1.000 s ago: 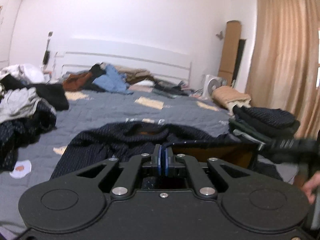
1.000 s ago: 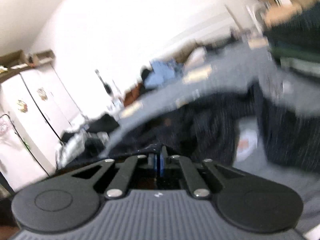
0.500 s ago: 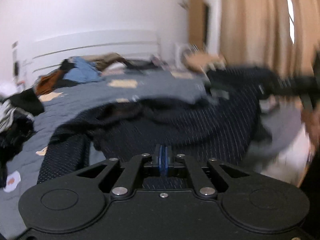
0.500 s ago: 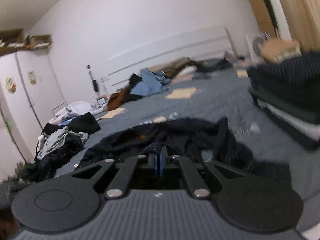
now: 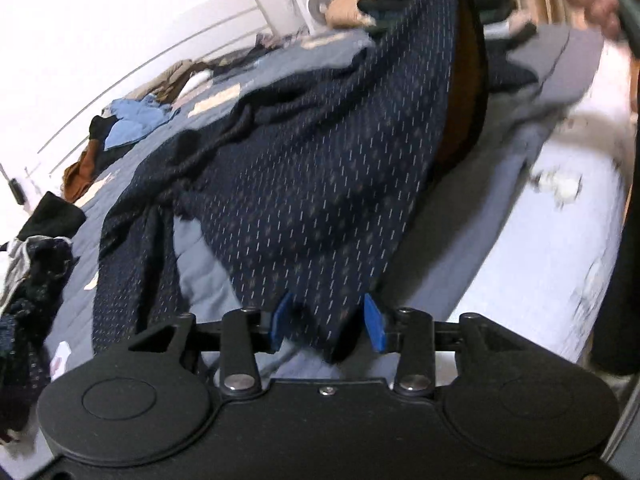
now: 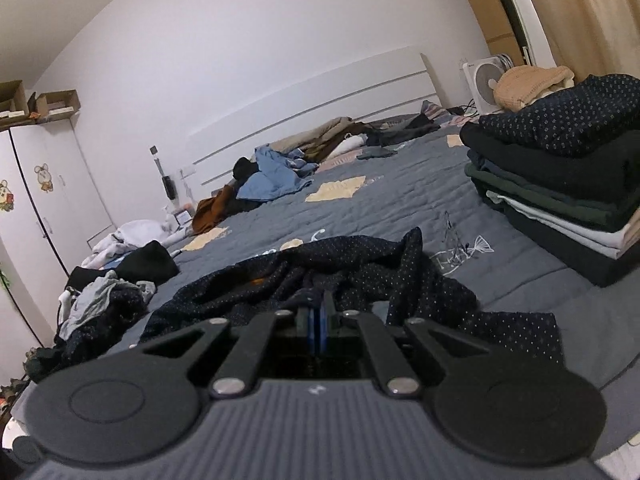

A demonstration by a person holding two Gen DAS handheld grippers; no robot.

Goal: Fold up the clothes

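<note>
A navy patterned garment [image 5: 320,160] with a brown lining is stretched across the grey quilted bed [image 5: 208,280], its far edge lifted at the top right of the left wrist view. My left gripper [image 5: 327,322] is opening. A corner of the garment hangs between its blue pads [image 5: 280,320], which stand apart from it. In the right wrist view my right gripper [image 6: 318,328] is shut on a fold of the same garment [image 6: 360,264], which lies bunched just ahead. A person's hand [image 5: 600,4] shows blurred at the top right.
A tall stack of folded clothes [image 6: 560,168] stands on the bed's right side. Loose clothes lie at the left edge [image 6: 104,300] and near the headboard [image 6: 272,180]. A white fan [image 6: 486,80] and a wardrobe [image 6: 40,200] flank the bed.
My left gripper has dipped and rolled, and its jaws have gone from shut on the garment to apart. The right wrist view has steadied, with the garment stretched between the two grippers.
</note>
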